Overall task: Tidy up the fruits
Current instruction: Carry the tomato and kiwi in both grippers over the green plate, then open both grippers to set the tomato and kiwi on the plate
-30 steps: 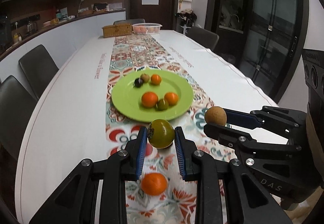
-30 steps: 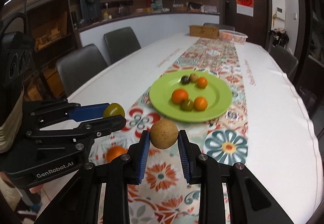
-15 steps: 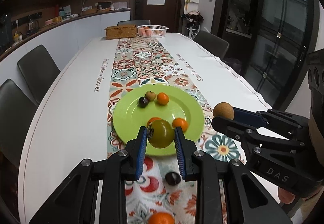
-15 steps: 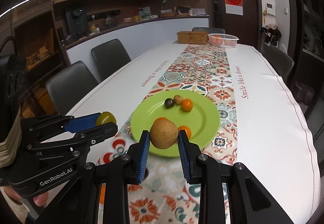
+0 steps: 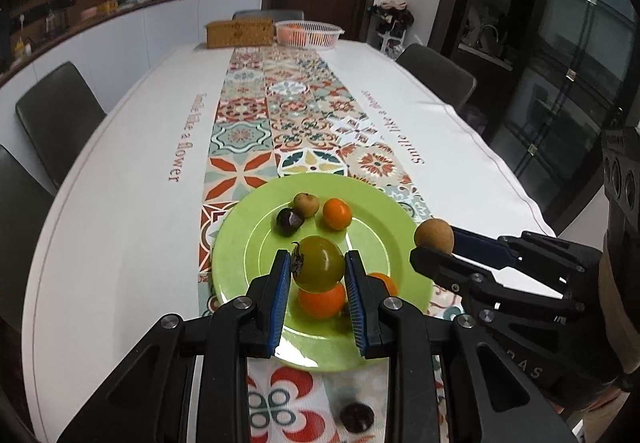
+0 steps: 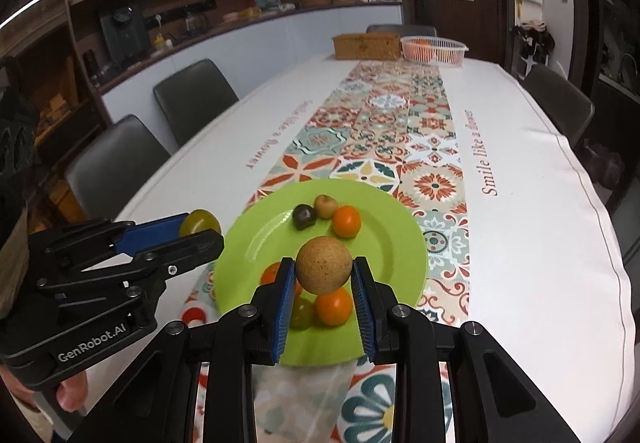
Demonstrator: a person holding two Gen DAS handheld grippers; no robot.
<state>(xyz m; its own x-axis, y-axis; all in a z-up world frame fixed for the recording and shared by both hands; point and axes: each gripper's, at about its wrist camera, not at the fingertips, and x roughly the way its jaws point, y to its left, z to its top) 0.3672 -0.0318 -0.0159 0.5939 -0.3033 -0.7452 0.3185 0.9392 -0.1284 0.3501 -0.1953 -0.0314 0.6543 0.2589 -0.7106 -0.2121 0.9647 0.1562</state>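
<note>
- The left gripper [image 5: 318,270] was clamped on a green tomato [image 5: 318,264], carried in the air above the near half of the green plate [image 5: 236,243].
- The right gripper [image 6: 323,275] was clamped on a round tan fruit [image 6: 324,270], likewise held above the plate's near half rather than resting on it.
- Several fruits already lay on the plate: at the far side a dark fruit [image 5: 289,221], a small brown fruit [image 5: 306,204] touching it, and an orange [image 5: 337,213] just beside them.
- Nearer the grippers lay two more oranges [image 6: 334,305] and a small green fruit [image 6: 301,314], partly hidden behind the held fruits and fingers.
- Judged from this, the work looked well advanced: most of the fruit had been gathered on the plate, and both held pieces were over it, ready to be lowered and let go.
- Still to do: set down the tomato and the tan fruit in free spots on the plate, which was getting crowded at its near side; round fruit could roll when dropped onto the others.
- One dark fruit [image 5: 357,417] remained on the patterned runner [image 5: 248,131] of the worktop [image 5: 120,179], just short of the plate's near rim; it probably needed collecting afterwards.
- Whether more loose fruit lay below the camera views could not be told.
</note>
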